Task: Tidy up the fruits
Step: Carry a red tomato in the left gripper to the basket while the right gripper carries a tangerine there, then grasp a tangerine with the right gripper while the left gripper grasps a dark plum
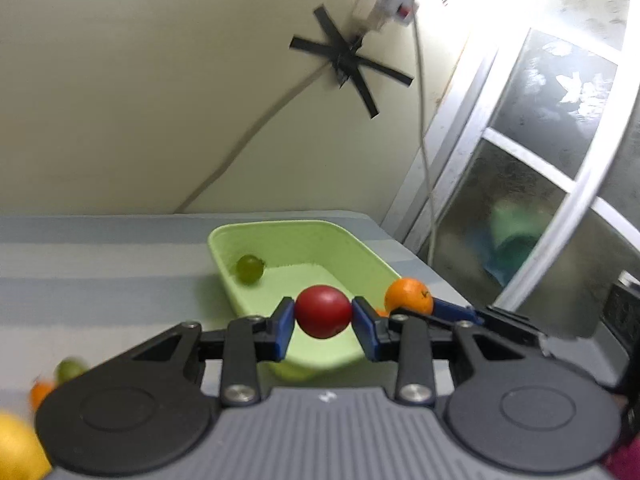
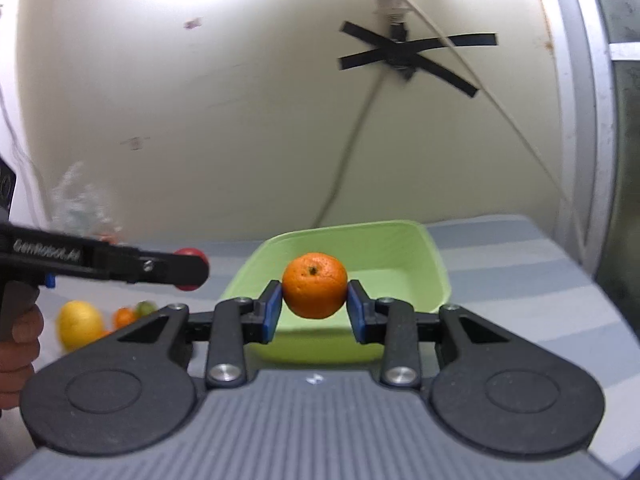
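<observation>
**Kid:** What have you got in your claws?

**Me:** My left gripper (image 1: 323,312) is squeezed onto a small red fruit (image 1: 323,311). It looks like a little tomato, but I can't be sure. My right gripper (image 2: 314,294) is squeezed onto a mandarin orange (image 2: 314,285). Both are up in the air, with a blue pad touching each side.

**Kid:** Where do they go?

**Me:** I think into the green bin (image 1: 224,258). It sits straight ahead of both claws and lower down. Its long side runs away from me. From my left claw, the red fruit is already over the near end of the bin. From my right claw, the bin (image 2: 436,264) is ahead and a bit to the right.

**Kid:** Which claw is closer?

**Me:** They look about the same. The right claw is just beside my left one, on its right.

**Kid:** Anything in there yet?

**Me:** One green fruit (image 1: 250,268), far ahead and left. More fruit waits behind on my left, like a lemon (image 2: 80,322).
</observation>
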`<state>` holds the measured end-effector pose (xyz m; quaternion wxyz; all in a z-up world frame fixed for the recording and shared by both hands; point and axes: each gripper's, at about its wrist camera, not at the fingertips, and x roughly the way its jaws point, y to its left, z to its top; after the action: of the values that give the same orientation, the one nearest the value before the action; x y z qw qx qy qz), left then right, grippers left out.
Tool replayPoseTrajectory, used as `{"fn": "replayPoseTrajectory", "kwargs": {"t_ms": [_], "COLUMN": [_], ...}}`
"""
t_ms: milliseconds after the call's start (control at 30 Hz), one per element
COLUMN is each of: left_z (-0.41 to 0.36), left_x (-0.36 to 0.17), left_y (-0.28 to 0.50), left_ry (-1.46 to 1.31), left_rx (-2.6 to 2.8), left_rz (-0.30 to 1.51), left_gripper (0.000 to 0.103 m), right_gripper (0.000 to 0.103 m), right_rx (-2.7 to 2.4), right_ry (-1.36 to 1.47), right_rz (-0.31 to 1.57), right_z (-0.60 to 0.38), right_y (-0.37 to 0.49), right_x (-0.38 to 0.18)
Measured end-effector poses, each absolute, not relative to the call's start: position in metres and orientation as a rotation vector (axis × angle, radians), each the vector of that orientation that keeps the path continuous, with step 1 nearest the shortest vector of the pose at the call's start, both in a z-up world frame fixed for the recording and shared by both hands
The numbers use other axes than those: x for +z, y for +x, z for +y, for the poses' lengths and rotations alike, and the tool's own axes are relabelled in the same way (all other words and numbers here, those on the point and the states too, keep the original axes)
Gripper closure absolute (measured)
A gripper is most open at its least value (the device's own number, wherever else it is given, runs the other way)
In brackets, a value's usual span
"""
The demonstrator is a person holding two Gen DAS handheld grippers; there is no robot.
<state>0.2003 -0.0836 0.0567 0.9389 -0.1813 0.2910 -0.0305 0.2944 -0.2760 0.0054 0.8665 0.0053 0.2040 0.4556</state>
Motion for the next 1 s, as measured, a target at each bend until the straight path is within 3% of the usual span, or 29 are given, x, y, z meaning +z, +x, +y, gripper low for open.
{"fn": "replayPoseTrajectory", "kwargs": {"t_ms": [233, 367, 467, 733, 1000], "left_z": [-0.088, -0.089, -0.089, -0.054, -0.028], "left_x": [0.028, 0.027, 0.04, 0.09, 0.059], "left_y": [0.254, 0.255, 0.249, 0.14, 0.043], "left_ry": [-0.372, -0.363, -0.365, -0.354, -0.424], "left_rx": [-0.02, -0.01, -0.019, 0.003, 0.087], "left_rz": [0.7, 0.695, 0.673, 0.475, 0.497], "left_gripper": [0.069, 0.047, 0.047, 0.047, 0.048], "right_gripper": [0.063, 0.052, 0.052, 0.054, 0.058], "right_rx": [0.918, 0.906, 0.896, 0.919, 1.2], "right_ry": [-0.068, -0.056, -0.025, 0.127, 0.107], "right_rz": [0.405, 0.405, 0.397, 0.391, 0.453], "right_z": [-0.263, -0.265, -0.271, -0.295, -0.272], "right_y": [0.315, 0.321, 0.324, 0.317, 0.262], "right_x": [-0.012, -0.017, -0.017, -0.006, 0.002]}}
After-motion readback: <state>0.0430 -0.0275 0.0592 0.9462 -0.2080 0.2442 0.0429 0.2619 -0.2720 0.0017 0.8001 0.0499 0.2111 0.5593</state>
